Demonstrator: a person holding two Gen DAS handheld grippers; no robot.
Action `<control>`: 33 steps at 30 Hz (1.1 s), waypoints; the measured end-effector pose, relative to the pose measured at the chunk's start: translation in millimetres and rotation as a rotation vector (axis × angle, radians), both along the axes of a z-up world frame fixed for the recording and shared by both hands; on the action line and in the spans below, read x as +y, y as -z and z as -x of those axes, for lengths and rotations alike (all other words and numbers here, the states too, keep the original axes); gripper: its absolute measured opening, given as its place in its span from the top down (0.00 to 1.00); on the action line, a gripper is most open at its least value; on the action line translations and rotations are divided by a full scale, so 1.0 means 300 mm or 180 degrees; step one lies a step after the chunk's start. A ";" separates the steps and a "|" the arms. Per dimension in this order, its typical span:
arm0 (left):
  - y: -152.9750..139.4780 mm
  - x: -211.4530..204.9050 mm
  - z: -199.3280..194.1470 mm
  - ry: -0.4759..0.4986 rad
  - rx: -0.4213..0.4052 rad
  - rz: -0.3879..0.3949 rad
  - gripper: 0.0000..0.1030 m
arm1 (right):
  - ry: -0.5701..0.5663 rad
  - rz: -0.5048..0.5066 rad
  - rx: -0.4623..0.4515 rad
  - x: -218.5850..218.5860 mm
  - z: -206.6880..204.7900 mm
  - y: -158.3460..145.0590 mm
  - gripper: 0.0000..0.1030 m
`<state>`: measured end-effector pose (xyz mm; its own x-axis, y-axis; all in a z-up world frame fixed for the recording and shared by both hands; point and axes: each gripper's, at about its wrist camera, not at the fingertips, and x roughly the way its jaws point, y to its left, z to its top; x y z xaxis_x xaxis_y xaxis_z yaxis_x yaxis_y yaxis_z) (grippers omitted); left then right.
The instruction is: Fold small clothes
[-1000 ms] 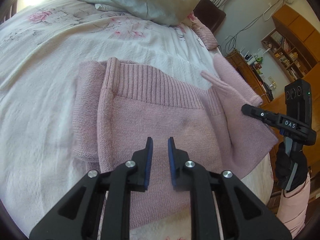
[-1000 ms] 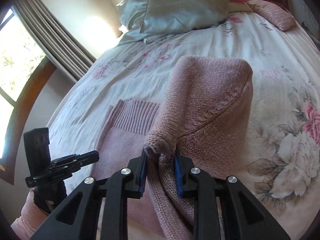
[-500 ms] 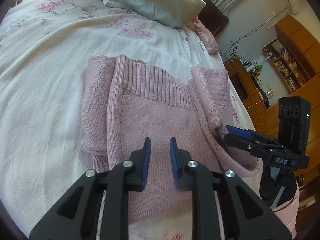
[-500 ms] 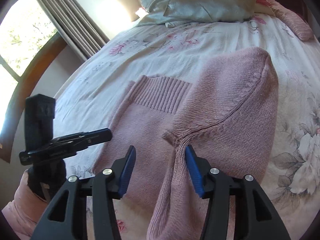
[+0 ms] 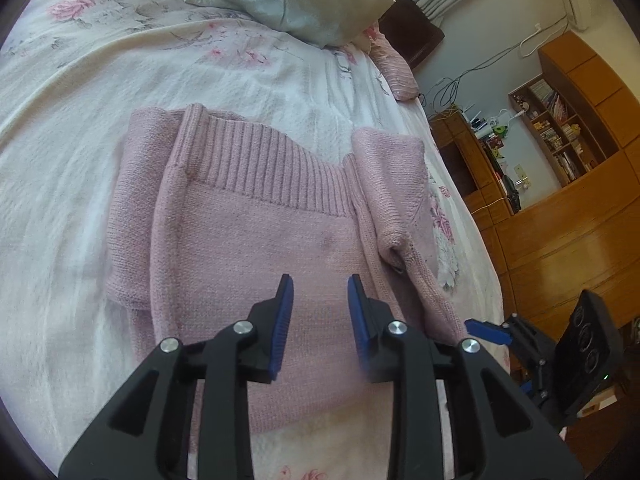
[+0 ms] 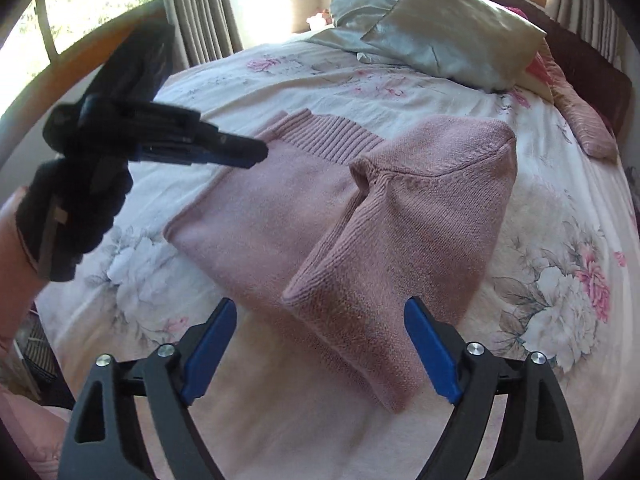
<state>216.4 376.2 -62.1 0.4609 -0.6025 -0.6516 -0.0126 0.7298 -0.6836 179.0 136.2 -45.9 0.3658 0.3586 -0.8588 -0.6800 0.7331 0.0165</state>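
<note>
While hovering over the bed, two black grippers with blue pads: left gripper (image 5: 320,300) parted narrowly, holding nothing, above the one pink knitted sweater (image 5: 256,248); right gripper (image 6: 320,344) spread wide, empty, just short of the folded-over sleeve (image 6: 400,240) at 12 o'clock. Sweater flat on white floral bedspread (image 5: 80,120). Two silvery satin pillows (image 6: 448,36) at 12–1 o'clock. Sweater hem hidden behind left fingers (image 5: 282,316). Gloved hand (image 6: 72,216) at 9 o'clock, blurred.
</note>
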 end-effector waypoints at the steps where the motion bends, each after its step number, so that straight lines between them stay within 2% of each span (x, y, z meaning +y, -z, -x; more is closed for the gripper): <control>1: -0.001 -0.013 -0.011 0.0008 0.0023 0.0071 0.72 | -0.0011 0.0116 -0.0075 0.016 0.004 0.020 0.16; 3: 0.003 -0.040 -0.034 0.0028 0.0074 0.0250 0.66 | 0.0007 0.0282 -0.0214 0.039 -0.001 0.054 0.18; 5: 0.010 -0.065 -0.059 0.0016 0.0121 0.0403 0.63 | 0.0036 0.0262 -0.0227 0.047 -0.019 0.074 0.35; 7: 0.021 -0.089 -0.083 -0.0032 0.0160 0.0528 0.53 | 0.0082 0.0151 -0.0200 0.035 -0.040 0.075 0.65; 9: 0.034 -0.112 -0.110 -0.0077 0.0180 0.0683 0.53 | 0.0144 -0.0050 -0.0169 0.005 -0.053 0.052 0.79; 12: 0.058 -0.137 -0.156 -0.0187 0.0236 0.0809 0.41 | 0.0232 -0.0489 -0.0087 -0.078 -0.058 -0.005 0.83; 17: 0.103 -0.198 -0.233 -0.0150 0.0306 0.1085 0.41 | 0.0325 -0.1052 0.0085 -0.207 -0.076 -0.050 0.85; 23: 0.158 -0.299 -0.330 -0.0049 0.0462 0.1351 0.40 | 0.0293 -0.1271 0.0135 -0.250 -0.081 -0.045 0.85; 26: 0.157 -0.327 -0.365 -0.0023 0.0437 0.1295 0.52 | 0.0260 -0.1288 0.0116 -0.249 -0.071 -0.045 0.85; 28: 0.156 -0.331 -0.379 -0.0001 0.0409 0.1302 0.76 | 0.0244 -0.1323 0.0117 -0.246 -0.068 -0.048 0.85; 30: 0.139 -0.322 -0.378 0.0024 0.0311 0.1331 0.80 | 0.0239 -0.1362 0.0115 -0.238 -0.062 -0.055 0.85; 33: 0.062 -0.272 -0.344 0.0021 0.0073 0.1291 0.82 | 0.0149 -0.1523 0.0144 -0.209 -0.045 -0.077 0.85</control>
